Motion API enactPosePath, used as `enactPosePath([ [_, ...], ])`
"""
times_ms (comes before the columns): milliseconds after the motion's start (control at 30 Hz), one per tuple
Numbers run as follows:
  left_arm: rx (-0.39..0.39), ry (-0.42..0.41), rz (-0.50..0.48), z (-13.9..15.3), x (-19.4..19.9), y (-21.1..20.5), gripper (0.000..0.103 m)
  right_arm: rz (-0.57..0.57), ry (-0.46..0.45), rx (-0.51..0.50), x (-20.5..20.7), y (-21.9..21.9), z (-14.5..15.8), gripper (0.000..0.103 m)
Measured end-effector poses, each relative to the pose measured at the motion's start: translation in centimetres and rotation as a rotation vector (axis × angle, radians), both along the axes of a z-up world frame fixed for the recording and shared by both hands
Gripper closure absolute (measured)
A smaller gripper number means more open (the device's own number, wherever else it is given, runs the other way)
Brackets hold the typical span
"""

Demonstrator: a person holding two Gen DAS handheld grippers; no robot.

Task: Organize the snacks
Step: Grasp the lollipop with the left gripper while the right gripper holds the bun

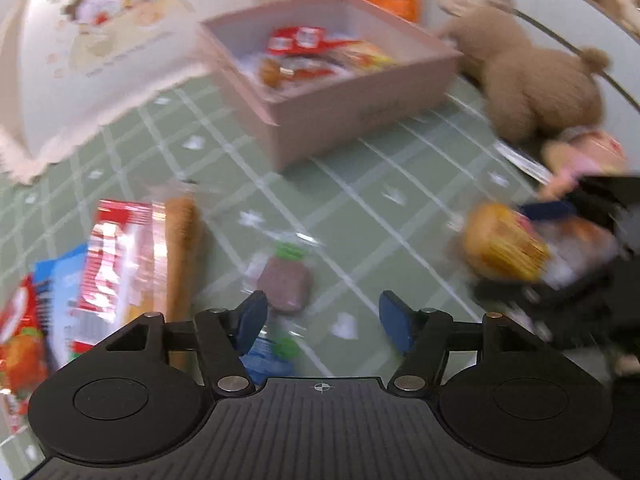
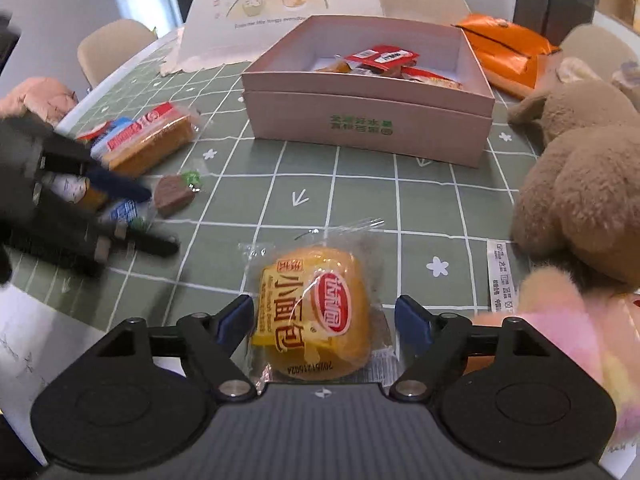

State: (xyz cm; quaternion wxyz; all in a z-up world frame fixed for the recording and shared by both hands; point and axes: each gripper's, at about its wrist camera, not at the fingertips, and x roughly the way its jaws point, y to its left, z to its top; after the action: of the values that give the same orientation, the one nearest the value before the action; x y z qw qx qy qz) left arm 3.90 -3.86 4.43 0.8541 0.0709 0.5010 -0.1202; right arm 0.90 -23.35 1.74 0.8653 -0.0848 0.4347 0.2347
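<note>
A pink box [image 1: 360, 108] [image 2: 368, 128] with several wrapped snacks inside stands on the green checked tablecloth. My left gripper [image 1: 322, 322] is open; a small brown wrapped candy [image 1: 286, 282] [image 2: 172, 194] lies just ahead of its left finger, and a blue wrapped candy [image 1: 264, 358] lies under that finger. My right gripper [image 2: 324, 322] is open, its fingers on either side of a yellow wrapped bun [image 2: 316, 316], which lies on the cloth. The bun also shows in the left wrist view [image 1: 504, 242]. The left gripper shows in the right wrist view [image 2: 80, 216].
A pile of snack packs, with a wrapped cake [image 1: 132, 264] [image 2: 148, 140], lies at the left. A brown plush toy [image 1: 532, 84] [image 2: 580, 184] sits right of the box. An orange bag [image 2: 508, 52] lies behind it. A white illustrated cover [image 2: 280, 4] stands behind the box.
</note>
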Motion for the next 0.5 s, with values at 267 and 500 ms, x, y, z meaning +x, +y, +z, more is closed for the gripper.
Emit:
enactPosePath([
  [267, -0.024, 0.037, 0.056, -1.5, 3.3, 0.4, 0.041, 0.029, -0.048, -0.033, -0.7, 0.6, -0.5, 0.017],
  [500, -0.129, 0.129, 0.140, -1.2, 0.6, -1.0, 0.059, 0.060, -0.040, -0.028, -0.7, 0.4, -0.6, 0.016],
])
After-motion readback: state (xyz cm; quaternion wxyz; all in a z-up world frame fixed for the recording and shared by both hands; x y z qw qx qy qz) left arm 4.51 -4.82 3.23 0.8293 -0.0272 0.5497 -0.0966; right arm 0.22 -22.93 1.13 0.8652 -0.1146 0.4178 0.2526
